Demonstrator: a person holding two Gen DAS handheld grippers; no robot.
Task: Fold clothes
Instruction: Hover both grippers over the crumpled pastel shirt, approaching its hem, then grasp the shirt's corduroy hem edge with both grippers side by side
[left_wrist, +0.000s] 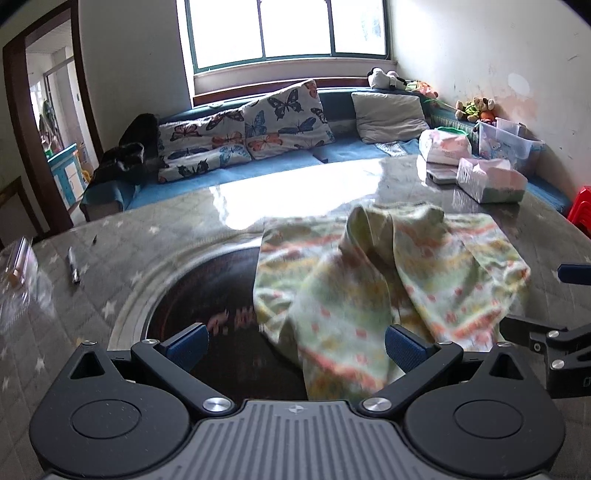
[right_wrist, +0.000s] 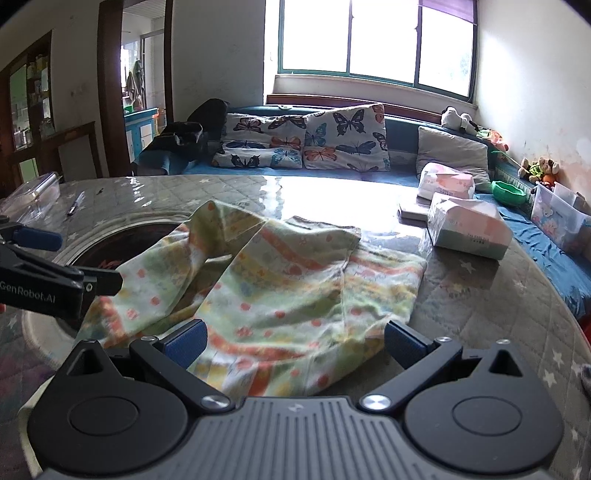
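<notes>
The patterned garment (right_wrist: 258, 284) lay rumpled mid-frame on the table (right_wrist: 480, 295), folding seemingly barely begun. The left gripper (left_wrist: 294, 345) and right gripper (right_wrist: 294, 341) gaped wide, holding nothing.

The garment (right_wrist: 280, 288) is soft, matt printed cloth, rumpled. The table (left_wrist: 303, 188) wears a quilted cover under glossy clear plastic that mirrors the window. At bottom of frame, each gripper (left_wrist: 293, 349) (right_wrist: 293, 343) is matt black plastic with ribbed grey housing, shiny metal screws and textured blue pads (right_wrist: 186, 341).
</notes>
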